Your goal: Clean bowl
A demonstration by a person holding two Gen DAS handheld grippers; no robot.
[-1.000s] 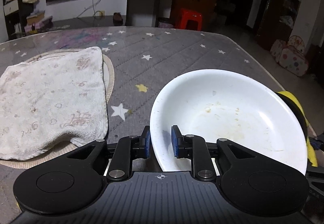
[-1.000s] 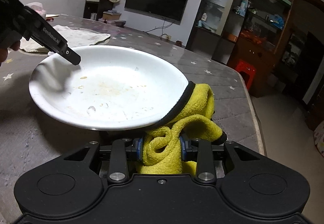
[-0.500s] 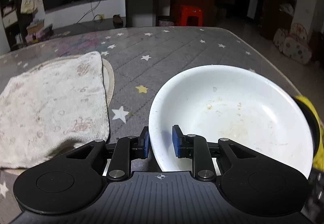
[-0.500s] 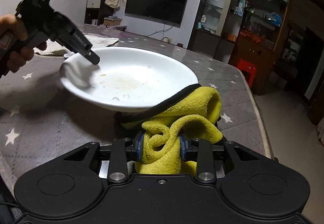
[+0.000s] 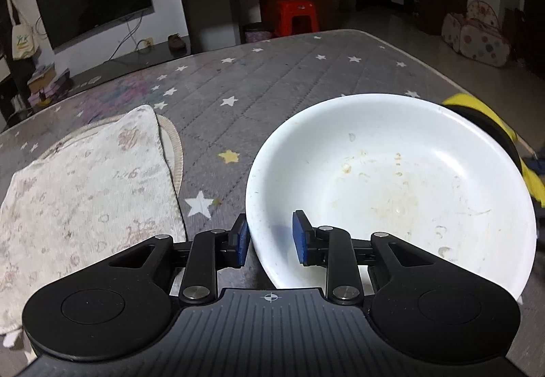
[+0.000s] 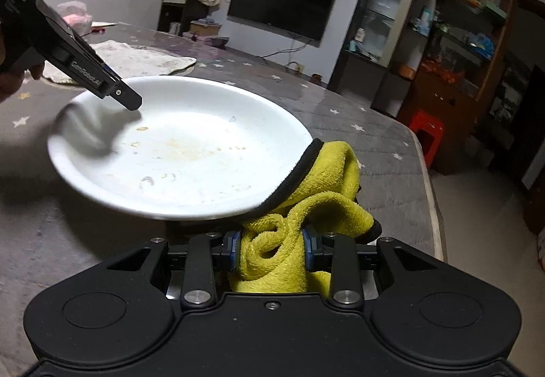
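The white bowl (image 5: 391, 186), streaked with residue, tilts above the counter (image 5: 279, 84). The left gripper (image 5: 269, 237) straddles its rim, jaws opening. The right gripper (image 6: 270, 249) clamps the yellow cloth (image 6: 306, 193) beside it, apparently ready to wipe.

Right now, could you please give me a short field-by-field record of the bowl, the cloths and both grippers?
bowl: wide shallow white bowl, tilted, yellowish food smears inside
left gripper: jaws astride the bowl's near rim and opening
right gripper: jaws shut on the crumpled yellow terry cloth with black edging
yellow cloth position: at the bowl's rim opposite the left gripper, not yet on the smears
other cloth: pale patterned towel lying flat, apart from the bowl
surface: grey quilted cover with stars
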